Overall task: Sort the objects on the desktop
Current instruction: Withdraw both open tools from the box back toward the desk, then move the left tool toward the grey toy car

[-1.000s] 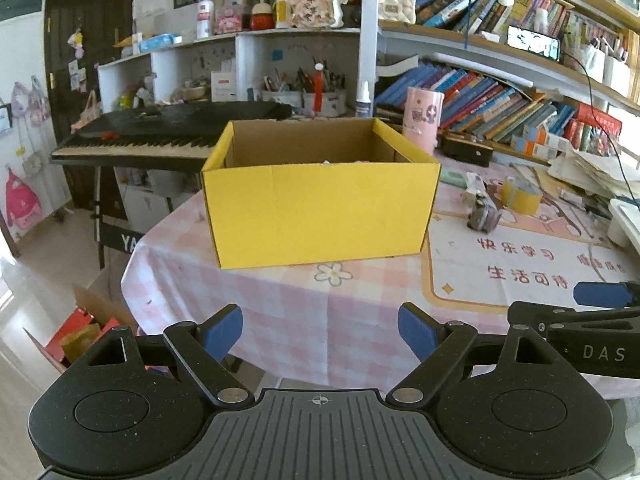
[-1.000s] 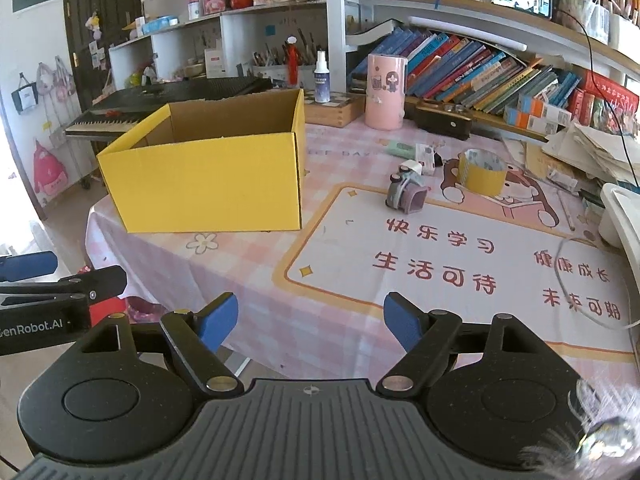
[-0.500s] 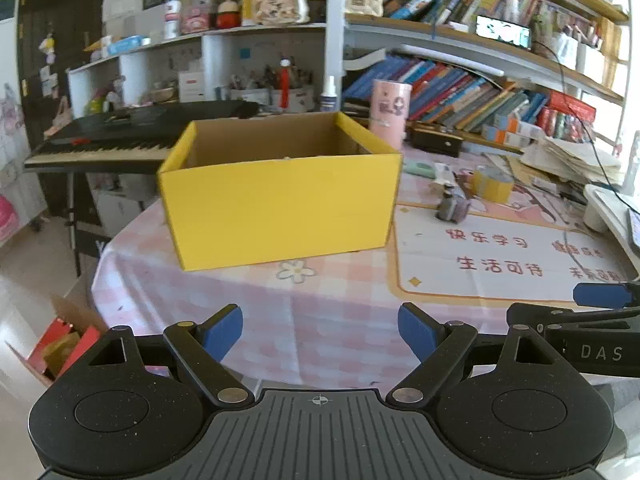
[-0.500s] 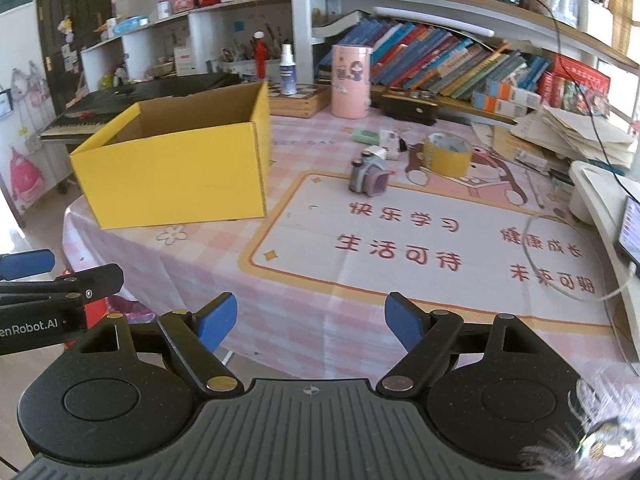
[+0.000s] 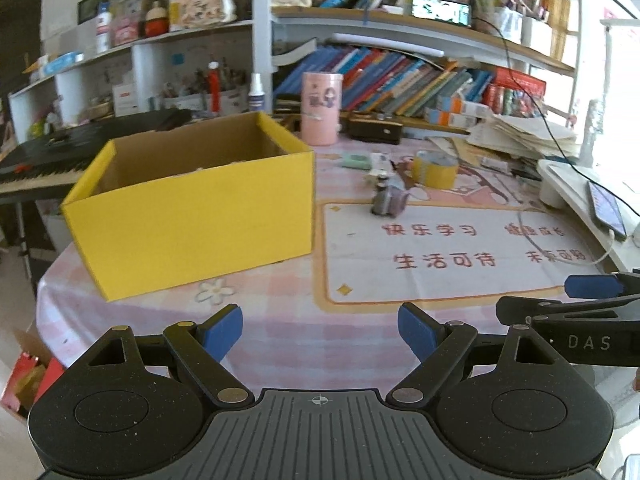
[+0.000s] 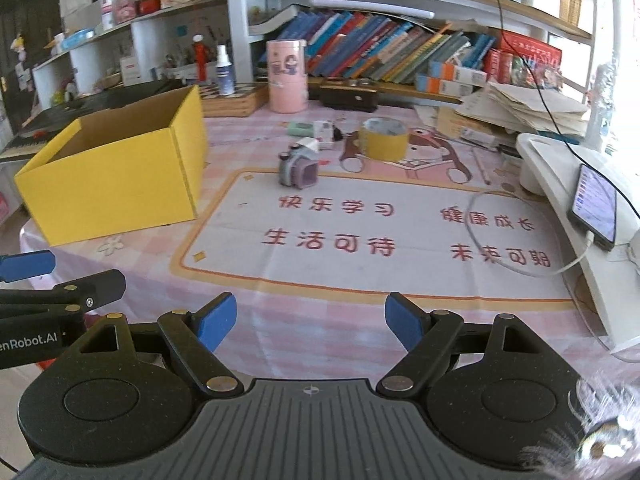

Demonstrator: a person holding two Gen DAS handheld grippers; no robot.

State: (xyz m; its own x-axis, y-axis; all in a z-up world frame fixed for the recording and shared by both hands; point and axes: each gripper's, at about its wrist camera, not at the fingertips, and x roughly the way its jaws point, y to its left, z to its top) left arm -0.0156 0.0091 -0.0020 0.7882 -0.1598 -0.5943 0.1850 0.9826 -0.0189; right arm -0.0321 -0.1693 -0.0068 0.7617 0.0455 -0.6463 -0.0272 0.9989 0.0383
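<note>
I have both grippers over the near edge of the table [image 6: 320, 320], side by side. My left gripper [image 5: 320, 332] has its jaws wide with nothing between the blue pads [image 5: 222, 330]; my right gripper [image 6: 310, 324] is the same, jaws wide and empty. From the right camera I see the left one's finger poking in at the left edge, and from the left camera the right one's at the right edge. The yellow box [image 6: 116, 176] sits open-topped on the left part of the table; I cannot make out what lies inside. Right of it, well apart, a small grey-purple toy [image 6: 298, 168] stands at the top border of the printed mat [image 6: 360, 248]. Just behind the toy are a green eraser [image 6: 300, 128] and a small white box [image 6: 323, 130], and to their right a tape roll [image 6: 383, 139]. A pink canister [image 6: 287, 76] stands further back, near the bookshelf [image 6: 380, 52]. A phone [image 6: 594, 204] lies on the white stand [image 6: 560, 168] at the right.
</note>
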